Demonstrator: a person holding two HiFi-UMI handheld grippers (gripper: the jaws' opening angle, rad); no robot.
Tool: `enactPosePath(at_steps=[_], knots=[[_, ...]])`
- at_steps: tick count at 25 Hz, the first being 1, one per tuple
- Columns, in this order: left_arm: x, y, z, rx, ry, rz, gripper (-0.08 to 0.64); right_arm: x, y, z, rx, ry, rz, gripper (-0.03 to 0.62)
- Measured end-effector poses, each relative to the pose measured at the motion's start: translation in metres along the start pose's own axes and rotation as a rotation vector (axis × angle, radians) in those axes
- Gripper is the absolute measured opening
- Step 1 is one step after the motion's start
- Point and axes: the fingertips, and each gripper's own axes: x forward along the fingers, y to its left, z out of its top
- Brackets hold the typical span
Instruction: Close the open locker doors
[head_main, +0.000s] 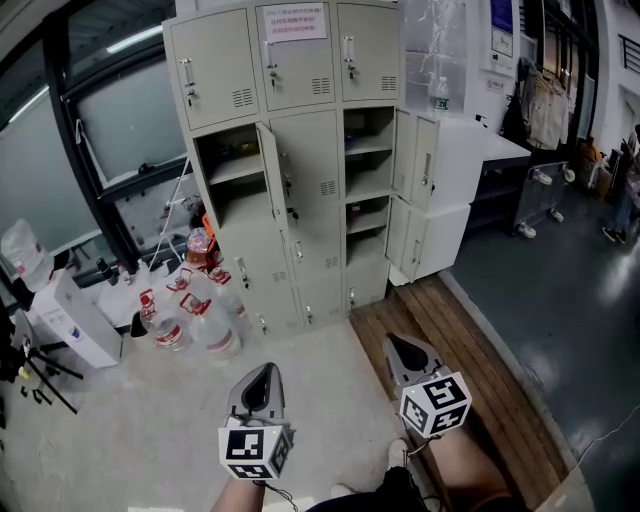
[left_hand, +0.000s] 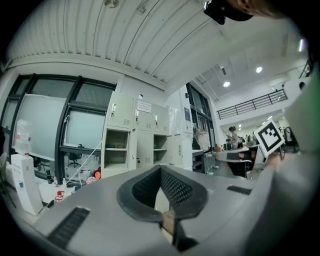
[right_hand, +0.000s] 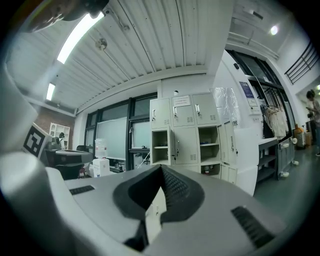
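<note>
— Your jaws?
— My left gripper (head_main: 265, 370) and right gripper (head_main: 397, 342) are both pressed together, their textured black pads (left_hand: 172, 187) holding nothing.
— The locker doors?
— The beige metal locker (head_main: 300, 75) stands well ahead, flat doors (head_main: 273, 180) swung out.

Pale floor (head_main: 130, 430), water jugs (head_main: 205, 325) ahead-left of the jaws, lockers (head_main: 310, 210) standing beyond, wooden boards (head_main: 455, 325) right of the jaws

Looks like matt beige painted sheet metal on the lockers (head_main: 310, 180), white paper on the notice (head_main: 296, 22). Shows clear glossy plastic in the water jugs (head_main: 205, 325), bare wood in the planks (head_main: 455, 350), dull pale speckle on the floor (head_main: 150, 430). Gleams dark and polished across the far floor (head_main: 560, 270). Appears as smooth matt grey plastic on left claw (head_main: 265, 370) and right claw (head_main: 397, 345), with ribbed black pads (left_hand: 177, 189).
</note>
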Motion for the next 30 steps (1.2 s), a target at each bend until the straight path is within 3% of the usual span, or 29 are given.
enactPosePath(at_steps=[19,30], knots=[[-0.011,0.007,0.022,0.009,-0.047,0.029,0.002,0.008,0.008,0.033,-0.004,-0.054,0.02,0.0],[0.033,0.011,0.025,0.01,-0.051,0.028,0.002,0.041,-0.023,0.036,-0.002,-0.062,0.017,0.0]])
